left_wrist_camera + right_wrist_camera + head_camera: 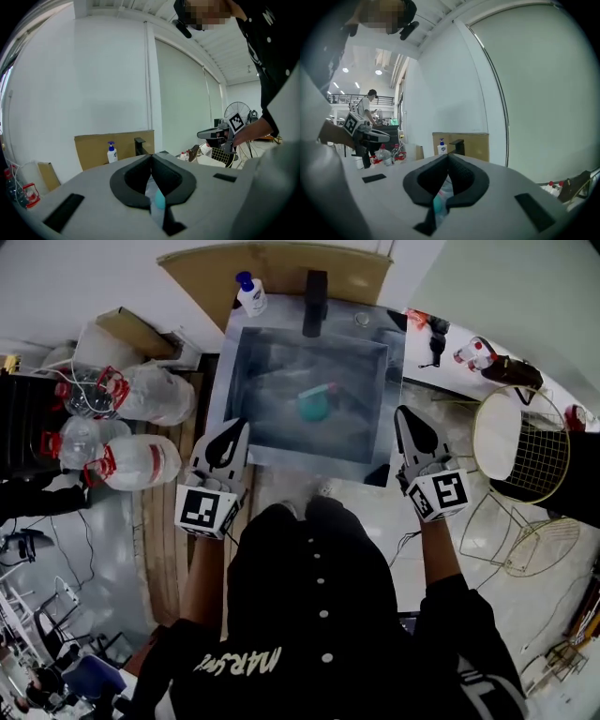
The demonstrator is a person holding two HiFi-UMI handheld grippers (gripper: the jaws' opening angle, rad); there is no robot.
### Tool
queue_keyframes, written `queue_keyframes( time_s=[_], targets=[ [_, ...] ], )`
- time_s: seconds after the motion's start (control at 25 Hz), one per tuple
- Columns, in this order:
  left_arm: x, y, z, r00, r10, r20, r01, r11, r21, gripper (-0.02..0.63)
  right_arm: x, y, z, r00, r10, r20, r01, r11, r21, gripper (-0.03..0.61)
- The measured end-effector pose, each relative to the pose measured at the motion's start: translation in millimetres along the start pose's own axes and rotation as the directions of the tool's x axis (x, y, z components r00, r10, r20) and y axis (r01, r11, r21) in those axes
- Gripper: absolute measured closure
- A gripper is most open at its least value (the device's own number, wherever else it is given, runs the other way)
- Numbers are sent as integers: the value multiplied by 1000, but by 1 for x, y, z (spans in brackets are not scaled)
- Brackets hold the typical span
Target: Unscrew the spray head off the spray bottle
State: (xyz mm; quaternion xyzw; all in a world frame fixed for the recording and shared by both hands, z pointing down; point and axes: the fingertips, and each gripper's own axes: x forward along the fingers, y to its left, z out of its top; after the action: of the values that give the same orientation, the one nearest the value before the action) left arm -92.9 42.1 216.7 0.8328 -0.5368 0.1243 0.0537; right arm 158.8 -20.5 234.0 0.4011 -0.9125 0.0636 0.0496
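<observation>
- Your left gripper (238, 427): jaws pressed together, pinching nothing, at the sink's (267, 352) near-left edge.
- Your right gripper (403, 414): likewise, at its near-right edge.
- Spray bottle (315, 404): lying in the basin, beyond both.

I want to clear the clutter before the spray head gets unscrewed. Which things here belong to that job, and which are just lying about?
For the job:
spray bottle, lying in the sink
left tongs and right tongs, both shut, empty

Just lying about:
soap pump bottle
water jugs
wire basket
cardboard sheet
</observation>
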Motion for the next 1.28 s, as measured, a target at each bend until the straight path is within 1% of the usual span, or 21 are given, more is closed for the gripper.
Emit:
queue_keyframes(
  time_s=[0.16, 0.32, 0.4, 0.48, 0.6, 0.68, 0.8, 0.96, 1.04, 1.08, 1.12, 1.16, 1.2, 1.28],
  targets=[
    [15, 5, -15, 999, 0, -54, 1, 1000, 8, 589, 21, 1, -16, 996, 74, -44, -75, 997, -21, 566],
    [36, 9, -33, 994, -36, -103, 43, 997, 70, 589, 39, -1, -29, 989, 126, -79, -129, 991, -28, 566],
    [47, 7, -45, 990, -65, -126, 77, 992, 97, 588, 47, -1, -36, 985, 140, -104, -146, 988, -48, 566],
    [58, 3, -61, 980, -119, -159, 136, 985, 103, 588, 55, 1, -44, 980, 150, -130, -160, 984, -75, 566],
    [76, -2, -88, 956, -193, -223, 218, 972, 92, 588, 65, 4, -52, 974, 160, -162, -178, 979, -100, 566],
    [87, -4, -104, 939, -235, -251, 264, 960, 89, 588, 70, 6, -57, 970, 161, -183, -182, 978, -102, 566],
    [106, -5, -124, 905, -309, -291, 349, 932, 95, 588, 79, 5, -69, 963, 160, -219, -182, 980, -86, 566],
    [136, -5, -156, 854, -376, -359, 441, 890, 116, 586, 89, -6, -85, 959, 139, -249, -158, 986, -58, 566],
    [152, -5, -174, 824, -404, -398, 482, 868, 116, 584, 96, -12, -90, 960, 128, -249, -144, 988, -47, 566],
    [159, -6, -183, 804, -422, -418, 507, 854, 113, 571, 99, -14, -92, 961, 124, -249, -139, 989, -42, 566],
    [164, -8, -192, 781, -443, -441, 535, 839, 104, 496, 101, -15, -95, 960, 120, -252, -133, 991, -34, 566],
    [166, -11, -201, 755, -463, -464, 561, 823, 92, 435, 102, -16, -98, 959, 115, -258, -125, 992, -22, 566],
    [167, -14, -209, 733, -480, -483, 584, 808, 82, 425, 103, -16, -101, 958, 110, -265, -116, 993, -9, 566],
    [172, -18, -223, 700, -505, -505, 617, 784, 70, 386, 106, -18, -105, 958, 98, -268, -99, 995, 11, 566]
  ],
)
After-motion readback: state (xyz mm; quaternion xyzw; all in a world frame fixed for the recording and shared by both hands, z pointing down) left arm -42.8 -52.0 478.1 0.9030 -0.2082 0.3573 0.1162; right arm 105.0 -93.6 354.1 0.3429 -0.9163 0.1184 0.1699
